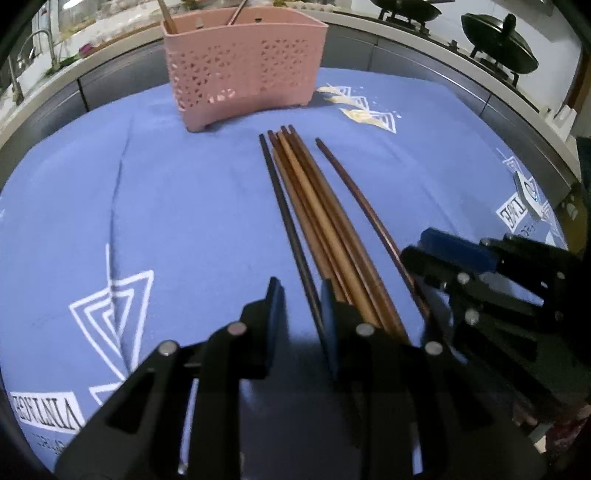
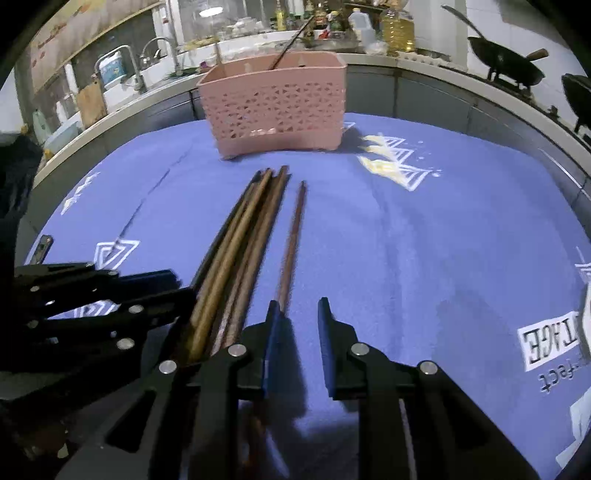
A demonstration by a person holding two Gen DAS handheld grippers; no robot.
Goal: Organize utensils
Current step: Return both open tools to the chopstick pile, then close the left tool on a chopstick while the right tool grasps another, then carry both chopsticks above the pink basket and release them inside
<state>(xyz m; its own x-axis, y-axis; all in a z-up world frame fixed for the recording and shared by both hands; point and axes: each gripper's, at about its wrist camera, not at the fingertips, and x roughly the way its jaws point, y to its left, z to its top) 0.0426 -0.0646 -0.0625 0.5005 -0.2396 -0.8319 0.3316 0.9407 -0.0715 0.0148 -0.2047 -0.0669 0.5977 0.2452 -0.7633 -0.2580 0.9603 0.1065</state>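
Several wooden chopsticks (image 1: 314, 206) lie side by side on the blue cloth, tips toward a pink perforated utensil basket (image 1: 240, 70) at the back, which holds a couple of sticks. My left gripper (image 1: 301, 306) is open and low, its jaws on either side of the dark leftmost chopstick (image 1: 284, 210). My right gripper (image 2: 295, 317) is open and low beside the lone reddish chopstick (image 2: 291, 243), which runs under its left finger. The bundle (image 2: 236, 251) and basket (image 2: 277, 107) also show in the right wrist view. Each gripper shows in the other's view: the right (image 1: 443, 258), the left (image 2: 173, 288).
The blue cloth (image 1: 184, 206) with white printed patterns covers the table. A grey counter edge curves behind it. A sink with taps (image 2: 129, 70) is at back left, bottles (image 2: 395, 26) at back centre, woks on a stove (image 2: 506, 66) at back right.
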